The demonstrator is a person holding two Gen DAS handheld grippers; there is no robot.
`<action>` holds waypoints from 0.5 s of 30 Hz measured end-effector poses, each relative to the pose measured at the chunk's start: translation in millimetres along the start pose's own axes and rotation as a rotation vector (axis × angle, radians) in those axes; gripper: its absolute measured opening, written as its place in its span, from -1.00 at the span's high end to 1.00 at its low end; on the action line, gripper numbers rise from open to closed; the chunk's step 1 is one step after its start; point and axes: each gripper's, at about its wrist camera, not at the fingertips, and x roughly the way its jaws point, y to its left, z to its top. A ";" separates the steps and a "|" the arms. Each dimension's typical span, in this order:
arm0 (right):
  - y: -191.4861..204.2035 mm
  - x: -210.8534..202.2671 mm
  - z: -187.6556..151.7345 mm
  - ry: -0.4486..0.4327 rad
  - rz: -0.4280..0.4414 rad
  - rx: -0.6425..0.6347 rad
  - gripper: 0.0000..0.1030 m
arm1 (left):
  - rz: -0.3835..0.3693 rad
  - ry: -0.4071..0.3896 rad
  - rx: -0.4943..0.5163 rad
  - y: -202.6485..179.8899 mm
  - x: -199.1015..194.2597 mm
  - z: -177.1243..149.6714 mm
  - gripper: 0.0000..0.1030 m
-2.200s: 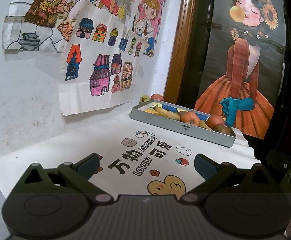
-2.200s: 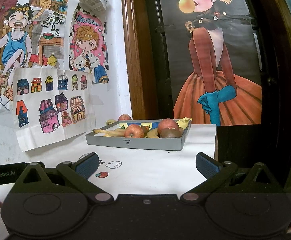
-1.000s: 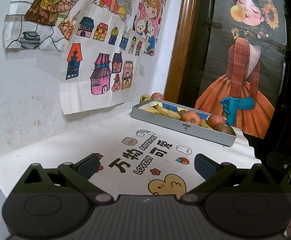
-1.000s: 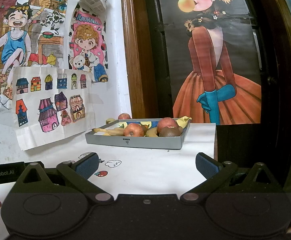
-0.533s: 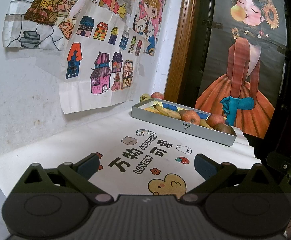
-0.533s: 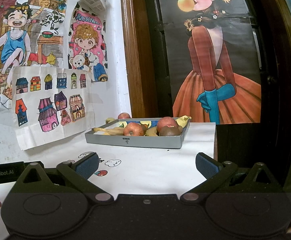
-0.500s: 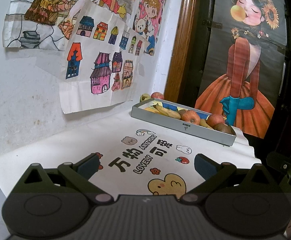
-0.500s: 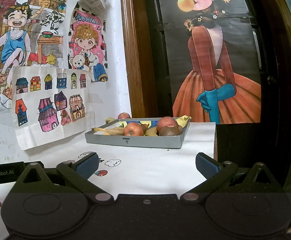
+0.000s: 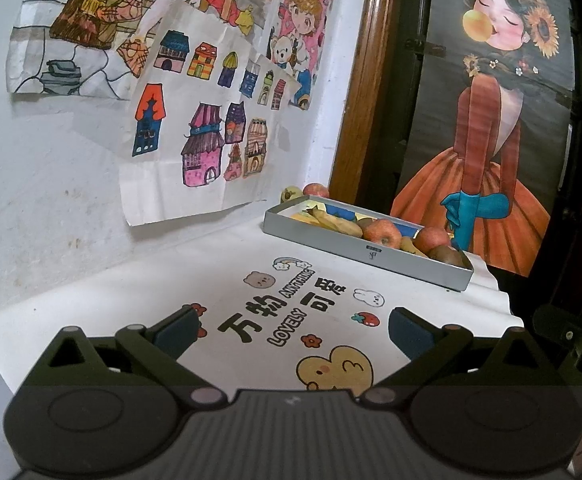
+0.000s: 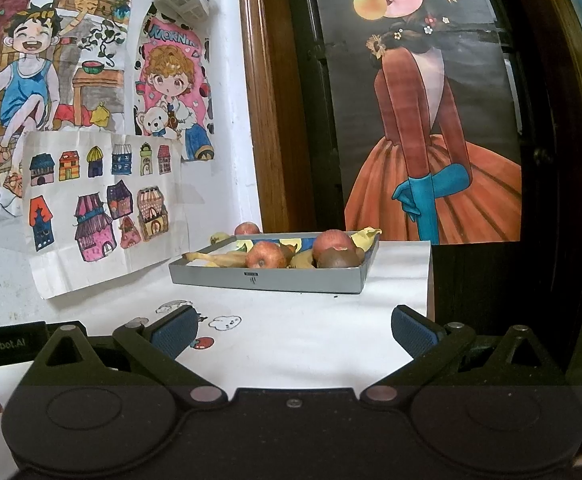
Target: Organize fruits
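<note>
The grey tray (image 10: 267,278) sits at frame centre on the white bench (image 10: 311,332), holding red apples (image 10: 265,255), bananas (image 10: 211,258) and a brown kiwi (image 10: 337,258). Two more fruits (image 9: 309,192) lie behind it, against the wall. Coloured drawings (image 10: 99,200) fill the upper left; a poster (image 10: 431,120) hangs behind the tray. Left tongs (image 9: 293,326) and right tongs (image 10: 293,328) — both spread wide, gripping nothing — hover low in frame, nothing between them and the tray. Compared with the earlier frames, the positions are practically unchanged.
</note>
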 end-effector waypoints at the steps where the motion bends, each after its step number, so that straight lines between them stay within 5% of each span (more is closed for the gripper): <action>1: 0.1 0.1 0.3 0.000 0.000 0.000 -0.99 | 0.000 0.001 0.000 -0.4 0.4 -0.9 -0.99; 15: -0.9 2.6 -6.6 0.009 0.000 0.001 -0.99 | -0.001 0.042 0.031 -8.3 3.2 -2.1 -0.99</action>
